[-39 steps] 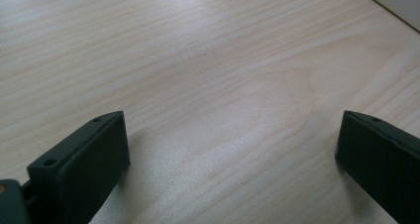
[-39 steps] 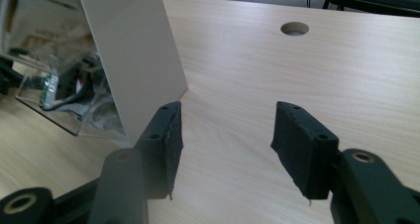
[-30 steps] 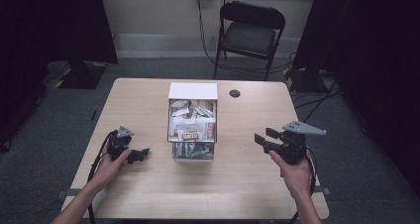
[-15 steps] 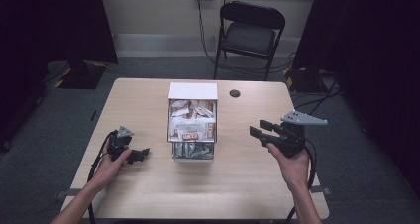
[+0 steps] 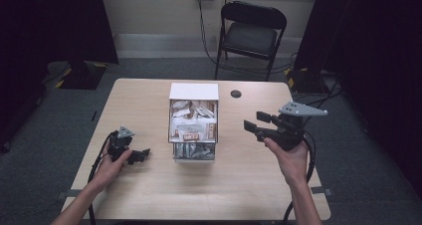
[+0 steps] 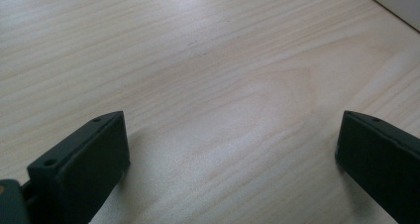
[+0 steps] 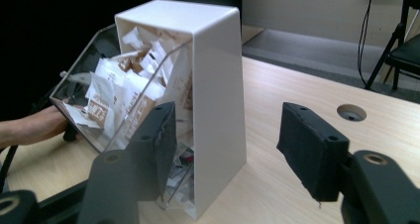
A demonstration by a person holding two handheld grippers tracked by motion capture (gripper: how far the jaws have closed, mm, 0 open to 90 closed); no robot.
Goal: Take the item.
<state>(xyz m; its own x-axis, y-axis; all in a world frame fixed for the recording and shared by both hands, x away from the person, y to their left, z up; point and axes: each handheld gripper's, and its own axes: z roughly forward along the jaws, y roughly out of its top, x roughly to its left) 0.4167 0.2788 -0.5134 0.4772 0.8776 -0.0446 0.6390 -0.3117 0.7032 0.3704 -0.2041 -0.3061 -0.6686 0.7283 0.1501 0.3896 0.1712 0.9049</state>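
Observation:
A white dispenser box point(image 5: 193, 121) with a clear sloped front stands mid-table, packed with several white and brown packets point(image 5: 193, 128). In the right gripper view the same dispenser box point(image 7: 208, 85) rises just beyond the jaws, packets point(image 7: 121, 100) pressed against its clear panel. My right gripper point(image 5: 255, 126) hovers above the table to the right of the box, open and empty, pointing at it. My left gripper point(image 5: 141, 155) rests low on the table left of the box, open. In the left gripper view its fingers point(image 6: 84, 164) stand wide apart over bare wood.
The wooden table point(image 5: 149, 195) has a round cable hole point(image 5: 236, 93) behind the box. A black folding chair point(image 5: 251, 33) stands beyond the far edge. Cables trail from both grippers toward the near edge. A hand point(image 7: 29, 127) shows past the box.
My right gripper has risen a little and moved left, toward the box. The left gripper has stayed in place.

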